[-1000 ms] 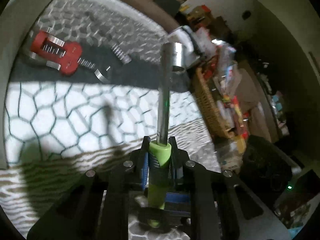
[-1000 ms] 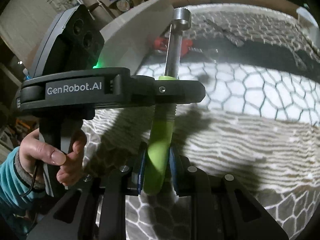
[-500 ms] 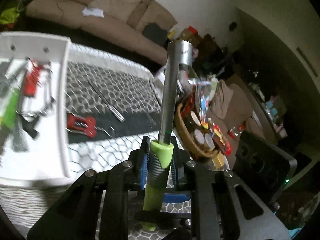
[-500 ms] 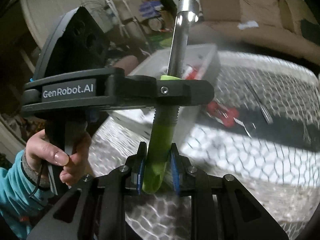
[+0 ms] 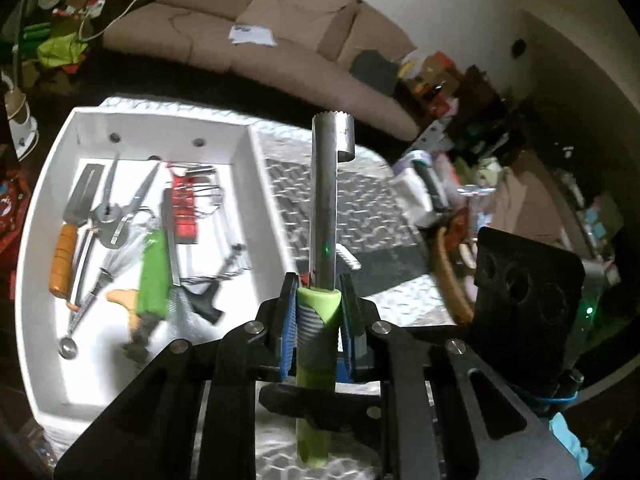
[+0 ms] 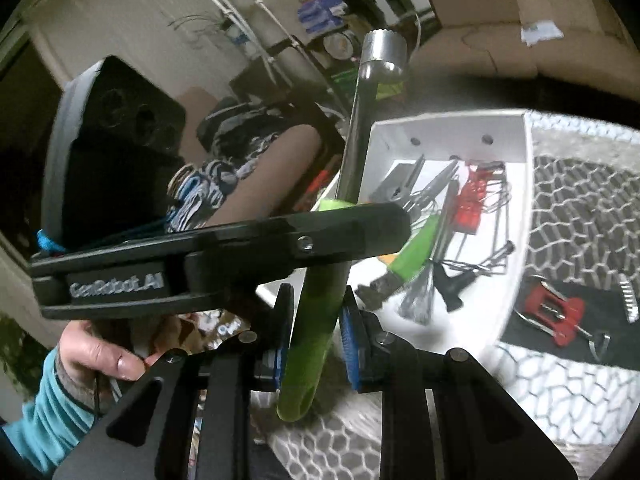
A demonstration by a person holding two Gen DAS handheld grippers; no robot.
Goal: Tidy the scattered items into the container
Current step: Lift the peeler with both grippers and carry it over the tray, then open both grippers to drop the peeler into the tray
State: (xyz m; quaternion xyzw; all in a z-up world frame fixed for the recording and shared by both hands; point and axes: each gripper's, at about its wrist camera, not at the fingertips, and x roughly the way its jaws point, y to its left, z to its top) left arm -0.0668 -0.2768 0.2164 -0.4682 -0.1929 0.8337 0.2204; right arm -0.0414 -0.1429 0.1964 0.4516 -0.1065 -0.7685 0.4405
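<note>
Tan sofa (image 5: 256,36) against pale wall (image 5: 472,4)

Ahead and left of the left gripper (image 5: 318,312), the tools heaped in the white tray (image 5: 52,184) smear together; the green-handled one (image 5: 154,270) is too blurred to name. The corer (image 5: 325,216) handle's lower end (image 6: 300,392) sinks behind the right gripper (image 6: 316,320) frame. The hand (image 6: 94,354) and teal sleeve (image 6: 48,416) are cut off by the picture's edge.
</note>
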